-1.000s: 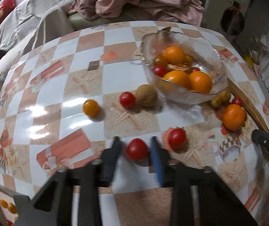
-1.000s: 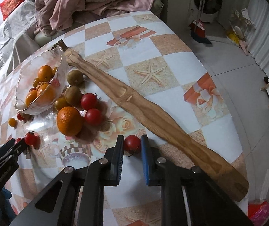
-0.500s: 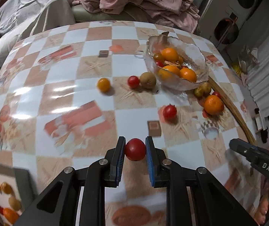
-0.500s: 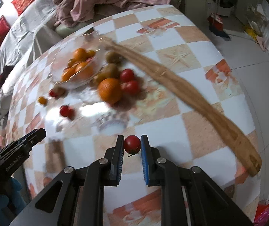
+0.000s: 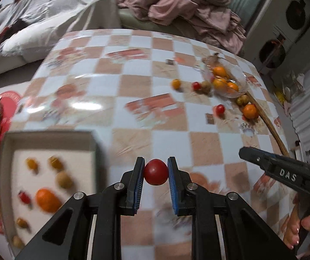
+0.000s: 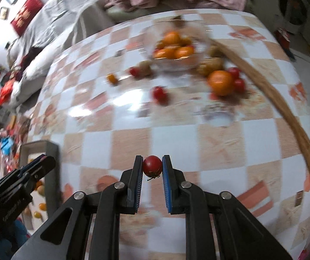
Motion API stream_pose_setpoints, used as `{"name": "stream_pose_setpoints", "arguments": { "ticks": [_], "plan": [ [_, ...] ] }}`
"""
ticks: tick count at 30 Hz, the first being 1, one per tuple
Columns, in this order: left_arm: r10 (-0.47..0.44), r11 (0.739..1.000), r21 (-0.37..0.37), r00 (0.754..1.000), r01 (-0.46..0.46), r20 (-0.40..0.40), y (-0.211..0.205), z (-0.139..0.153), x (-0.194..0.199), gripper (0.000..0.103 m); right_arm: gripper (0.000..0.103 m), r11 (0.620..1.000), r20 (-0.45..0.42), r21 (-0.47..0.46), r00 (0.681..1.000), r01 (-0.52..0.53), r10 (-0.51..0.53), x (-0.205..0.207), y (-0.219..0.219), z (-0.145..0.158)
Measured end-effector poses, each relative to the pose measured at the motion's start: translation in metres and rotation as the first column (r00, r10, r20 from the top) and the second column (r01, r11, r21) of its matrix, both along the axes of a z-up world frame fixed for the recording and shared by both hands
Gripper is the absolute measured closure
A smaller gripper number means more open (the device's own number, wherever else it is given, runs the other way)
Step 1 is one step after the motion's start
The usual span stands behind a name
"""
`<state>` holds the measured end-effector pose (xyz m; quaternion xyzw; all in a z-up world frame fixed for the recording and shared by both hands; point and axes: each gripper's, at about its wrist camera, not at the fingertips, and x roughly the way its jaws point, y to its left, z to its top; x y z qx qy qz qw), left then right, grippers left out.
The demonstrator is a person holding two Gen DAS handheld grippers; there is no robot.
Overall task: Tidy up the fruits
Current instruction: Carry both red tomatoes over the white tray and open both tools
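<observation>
Through the left wrist camera, my left gripper has its blue pads pinching a red cherry tomato clear of the checked tablecloth. Near left sits the grey-rimmed tray, already holding several sorted pieces: an orange, a brownish round fruit, a small red one and a few yellow ones (all blurred, so I won't name them closer). Far right, the glass bowl has oranges in it, and loose fruit lies around it: a yellow tomato, a red tomato and another orange. My right gripper's black arm pokes in at the right edge.

Through the right wrist camera, my right gripper is likewise clamped on a smaller red cherry tomato, stem showing below. The tray's corner lies near left, partly behind the left gripper. Far off, the bowl, a big orange, a red tomato and a long wooden stick remain on the cloth.

I'd judge the job under halfway: two tomatoes in hand, neither yet over the tray, and plenty of fruit left to collect.
</observation>
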<state>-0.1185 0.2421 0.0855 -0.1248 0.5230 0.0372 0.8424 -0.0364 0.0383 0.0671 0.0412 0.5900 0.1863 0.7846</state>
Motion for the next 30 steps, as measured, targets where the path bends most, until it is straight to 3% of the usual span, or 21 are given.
{"name": "stream_pose_setpoints", "arguments": {
  "ticks": [6, 11, 19, 23, 30],
  "plan": [
    [0.114, 0.993, 0.031, 0.993, -0.114, -0.024, 0.052, 0.008, -0.065, 0.080, 0.084, 0.990, -0.009, 0.032, 0.991, -0.135, 0.136, -0.028, 0.064, 0.010],
    [0.218, 0.975, 0.062, 0.974, -0.214, -0.065, 0.087, 0.006, -0.121, 0.080, 0.084, 0.963, -0.024, 0.058, 0.964, -0.263, 0.265, -0.061, 0.119, 0.014],
    [0.346, 0.936, 0.109, 0.929, -0.334, -0.129, 0.124, -0.016, -0.181, 0.080, 0.084, 0.874, -0.076, 0.066, 0.871, -0.481, 0.485, -0.135, 0.198, 0.005],
    [0.358, 0.930, 0.140, 0.922, -0.339, -0.147, 0.131, -0.033, -0.192, 0.080, 0.084, 0.816, -0.107, 0.026, 0.810, -0.577, 0.576, -0.163, 0.226, -0.011],
    [0.355, 0.932, 0.137, 0.918, -0.334, -0.175, 0.135, -0.053, -0.196, 0.080, 0.084, 0.768, -0.127, -0.062, 0.768, -0.638, 0.628, -0.176, 0.243, -0.032]
  ]
}}
